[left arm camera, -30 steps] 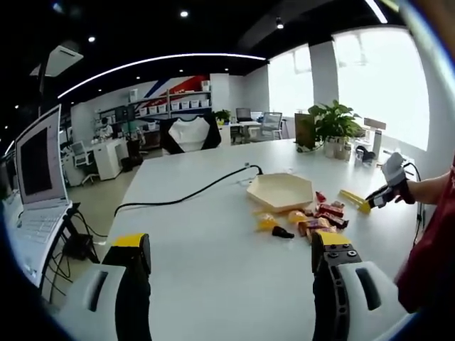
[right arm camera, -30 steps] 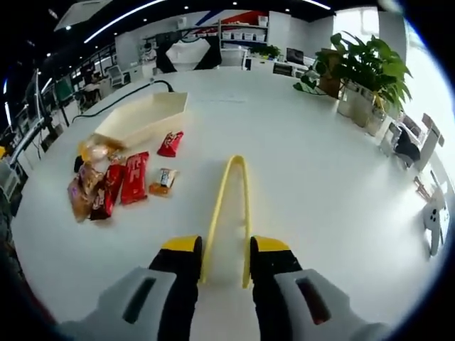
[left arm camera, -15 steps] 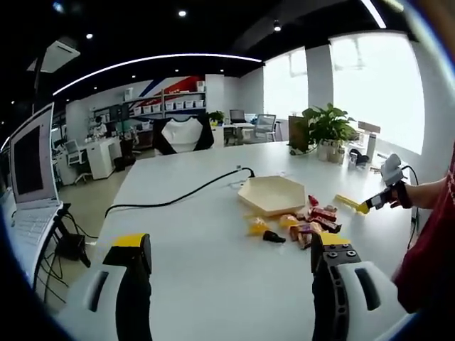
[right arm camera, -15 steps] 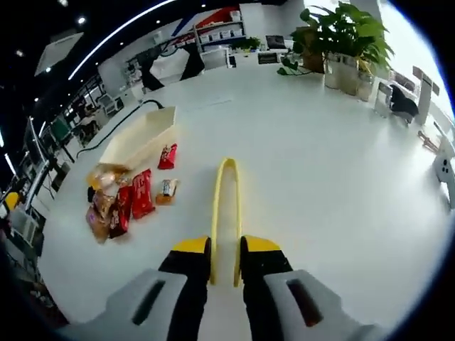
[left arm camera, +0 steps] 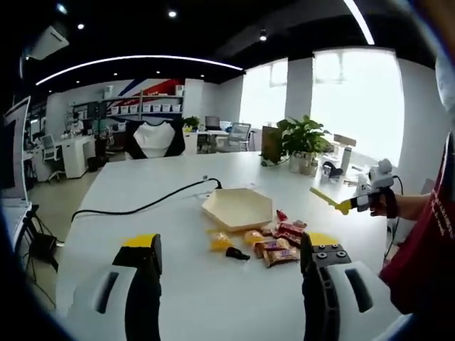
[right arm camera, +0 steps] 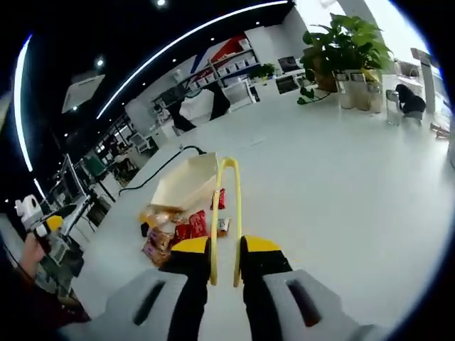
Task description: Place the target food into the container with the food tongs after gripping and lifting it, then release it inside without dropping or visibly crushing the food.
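**Q:** Snacks (left arm camera: 274, 238) still on the table (left arm camera: 178, 298)? how far along r u

**A:** yep, nothing moved yet afaict. Whole pile of wrapped snacks sits just beside the near edge of the hex container (left arm camera: 237, 208), which looks empty from the left gripper view. My right gripper (right arm camera: 226, 257) is clamped on the yellow food tongs (right arm camera: 226, 206), jaws pinched nearly together on the handle end, tongs held up in the air w/ nothing in the tips. Left gripper (left arm camera: 231, 266) has its jaws spread wide, holding nothing, hovering near side of the table.

**Q:** so what's left?

**A:** basically everything imo: lower tongs to the pile, pinch one gently, lift, carry over the tray, let go inside.
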Demonstrator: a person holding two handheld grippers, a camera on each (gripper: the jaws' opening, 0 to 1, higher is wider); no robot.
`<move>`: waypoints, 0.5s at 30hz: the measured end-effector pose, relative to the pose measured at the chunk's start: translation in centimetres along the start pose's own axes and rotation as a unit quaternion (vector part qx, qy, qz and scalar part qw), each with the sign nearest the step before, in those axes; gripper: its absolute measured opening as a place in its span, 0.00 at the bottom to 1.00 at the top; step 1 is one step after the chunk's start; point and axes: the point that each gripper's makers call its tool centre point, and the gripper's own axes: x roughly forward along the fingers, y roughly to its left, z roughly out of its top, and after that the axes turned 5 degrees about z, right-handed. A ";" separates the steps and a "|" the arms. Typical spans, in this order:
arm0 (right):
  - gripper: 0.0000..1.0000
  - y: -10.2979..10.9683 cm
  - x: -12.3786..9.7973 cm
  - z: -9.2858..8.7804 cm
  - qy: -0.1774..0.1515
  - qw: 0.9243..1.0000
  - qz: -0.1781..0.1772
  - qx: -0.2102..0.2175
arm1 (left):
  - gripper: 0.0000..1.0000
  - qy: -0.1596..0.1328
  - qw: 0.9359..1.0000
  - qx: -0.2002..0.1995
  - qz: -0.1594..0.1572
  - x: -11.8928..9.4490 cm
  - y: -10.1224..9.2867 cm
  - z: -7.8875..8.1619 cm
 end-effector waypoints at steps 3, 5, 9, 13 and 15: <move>0.12 2.2 -0.4 1.1 -0.019 0.999 0.035 -0.015 | 0.82 -0.008 1.000 0.002 -0.016 0.3 -0.7 0.4; 0.12 3.9 -0.7 1.7 -0.028 0.997 0.061 -0.026 | 0.82 -0.008 0.999 -0.005 -0.032 0.6 -1.4 0.5; 0.13 6.9 -1.1 2.1 -0.027 0.993 0.113 -0.038 | 0.79 -0.022 0.996 -0.043 -0.077 1.0 -3.3 1.6; 0.13 10.3 -1.4 2.8 -0.034 0.984 0.165 -0.064 | 0.76 -0.049 0.989 -0.067 -0.121 1.1 -5.0 3.9; 0.13 12.4 -1.8 3.3 -0.046 0.975 0.204 -0.070 | 0.74 -0.060 0.985 -0.067 -0.148 1.1 -6.0 5.0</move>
